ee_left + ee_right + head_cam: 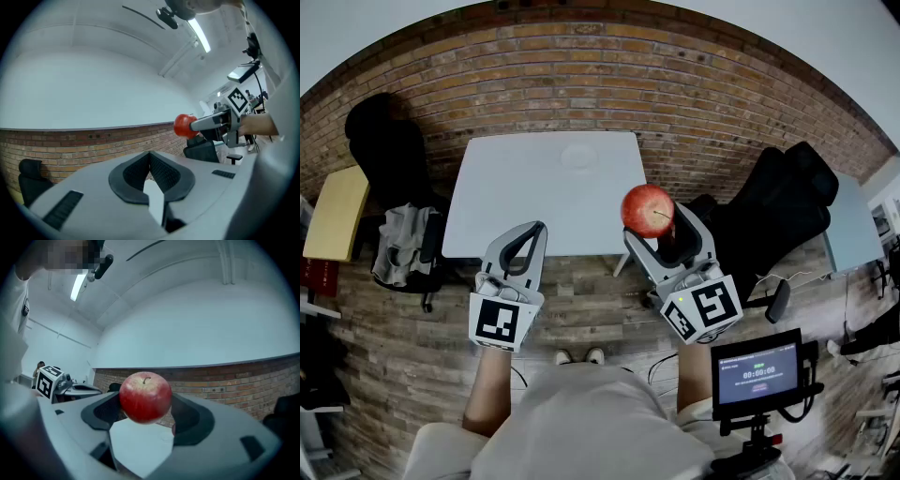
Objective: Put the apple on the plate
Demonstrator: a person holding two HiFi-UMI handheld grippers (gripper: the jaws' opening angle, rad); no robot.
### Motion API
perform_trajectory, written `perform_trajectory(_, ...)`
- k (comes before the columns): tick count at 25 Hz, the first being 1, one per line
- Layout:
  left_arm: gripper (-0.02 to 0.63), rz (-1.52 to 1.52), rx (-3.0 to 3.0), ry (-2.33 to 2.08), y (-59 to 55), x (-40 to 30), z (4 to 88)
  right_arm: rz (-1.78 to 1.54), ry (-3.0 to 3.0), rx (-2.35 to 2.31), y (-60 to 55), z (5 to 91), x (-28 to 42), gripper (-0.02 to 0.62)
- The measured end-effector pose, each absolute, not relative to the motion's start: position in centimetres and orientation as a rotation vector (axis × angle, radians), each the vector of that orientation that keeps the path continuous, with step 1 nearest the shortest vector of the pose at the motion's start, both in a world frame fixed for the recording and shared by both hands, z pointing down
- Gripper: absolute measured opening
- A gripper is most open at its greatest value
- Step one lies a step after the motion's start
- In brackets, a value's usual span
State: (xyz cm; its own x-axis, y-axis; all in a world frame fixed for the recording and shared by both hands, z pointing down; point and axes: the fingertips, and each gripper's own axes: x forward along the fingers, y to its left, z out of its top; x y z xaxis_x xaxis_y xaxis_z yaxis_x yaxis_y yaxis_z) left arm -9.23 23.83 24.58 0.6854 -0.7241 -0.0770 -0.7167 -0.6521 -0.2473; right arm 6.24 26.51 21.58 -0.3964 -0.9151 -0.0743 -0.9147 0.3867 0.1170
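A red apple (pixel 648 210) is held in the air off the right front corner of the white table (pixel 516 202), with my right gripper (pixel 660 231) shut on it. In the right gripper view the apple (pixel 145 397) sits stem up between the dark pads (pixel 101 412), above the table. A white plate (pixel 578 156) lies near the table's far edge, hard to make out against the top. My left gripper (pixel 532 236) hovers over the table's near edge, jaws together and empty. The left gripper view shows its tips (pixel 151 157) meeting, with the apple (pixel 184 125) off to the right.
The floor has a brick pattern. A black chair (pixel 386 141) stands left of the table, clothes (pixel 401 246) heaped below it, and a yellow side table (pixel 336 214) further left. Black chairs (pixel 783 202) stand at the right. A small screen (pixel 757 371) is at lower right.
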Motion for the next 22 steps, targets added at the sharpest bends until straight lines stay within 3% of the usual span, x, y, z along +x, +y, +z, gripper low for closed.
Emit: perform_trajectory(22, 0.006, -0.115, -2.677, 1.21, 24.1, -5.0, 27.3, -0.067, -2.676, 1.612, 25.8, 25.0, 10.0, 0.345)
